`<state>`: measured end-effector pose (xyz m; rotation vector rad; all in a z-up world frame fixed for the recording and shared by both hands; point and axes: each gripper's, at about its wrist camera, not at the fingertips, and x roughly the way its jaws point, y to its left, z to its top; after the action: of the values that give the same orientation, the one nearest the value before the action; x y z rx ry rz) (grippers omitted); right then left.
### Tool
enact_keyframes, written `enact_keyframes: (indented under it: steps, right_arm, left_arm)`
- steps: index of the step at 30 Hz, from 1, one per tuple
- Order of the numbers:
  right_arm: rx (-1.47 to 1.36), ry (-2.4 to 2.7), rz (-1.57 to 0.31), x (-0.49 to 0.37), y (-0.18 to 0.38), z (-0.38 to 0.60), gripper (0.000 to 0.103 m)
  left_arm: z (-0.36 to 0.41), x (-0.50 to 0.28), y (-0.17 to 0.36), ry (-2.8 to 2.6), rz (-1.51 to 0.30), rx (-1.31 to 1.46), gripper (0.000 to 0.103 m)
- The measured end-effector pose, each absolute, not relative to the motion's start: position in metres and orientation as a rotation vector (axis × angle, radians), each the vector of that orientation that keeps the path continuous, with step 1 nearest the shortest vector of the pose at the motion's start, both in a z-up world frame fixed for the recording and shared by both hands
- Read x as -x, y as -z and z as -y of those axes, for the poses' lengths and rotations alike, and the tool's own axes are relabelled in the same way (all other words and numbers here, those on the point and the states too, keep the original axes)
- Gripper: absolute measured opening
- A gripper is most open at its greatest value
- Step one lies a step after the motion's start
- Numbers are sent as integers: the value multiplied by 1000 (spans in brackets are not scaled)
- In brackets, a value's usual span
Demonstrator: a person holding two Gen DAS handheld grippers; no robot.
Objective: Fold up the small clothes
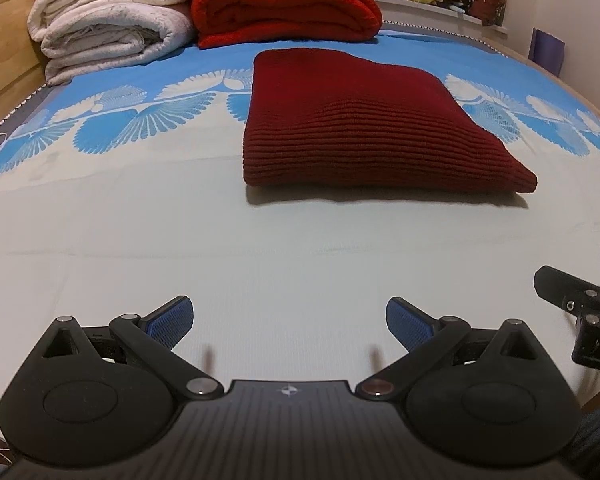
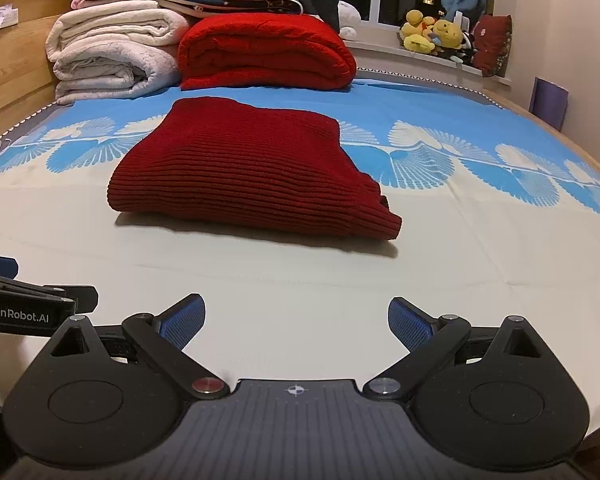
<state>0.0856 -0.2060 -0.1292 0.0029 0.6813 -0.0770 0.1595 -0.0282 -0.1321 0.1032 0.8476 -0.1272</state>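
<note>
A dark red ribbed knit garment (image 1: 364, 128) lies folded into a thick rectangle on the bed sheet (image 1: 180, 240); the right wrist view shows the same garment (image 2: 244, 172) with a corner sticking out at its right end. My left gripper (image 1: 289, 322) hovers open over bare sheet, well short of the garment, nothing between its blue pads (image 1: 172, 320). My right gripper (image 2: 296, 322) is also open and empty, the same distance back. Each gripper shows at the edge of the other's view: the right one (image 1: 580, 304), the left one (image 2: 28, 304).
Folded cream blankets (image 1: 112, 20) and a bright red blanket (image 1: 284, 4) are stacked at the head of the bed, behind the garment. A wooden bed frame (image 2: 8, 52) runs along the left. Plush toys (image 2: 436, 32) sit on the window sill at the back right.
</note>
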Motion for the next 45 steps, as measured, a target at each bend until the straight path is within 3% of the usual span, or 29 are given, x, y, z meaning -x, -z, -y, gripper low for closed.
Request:
enact_keyframes:
  steps: [45]
  right_arm:
    - [24, 53, -694, -85, 131, 203, 98]
  left_arm:
    - [28, -159, 136, 98, -855, -130, 103]
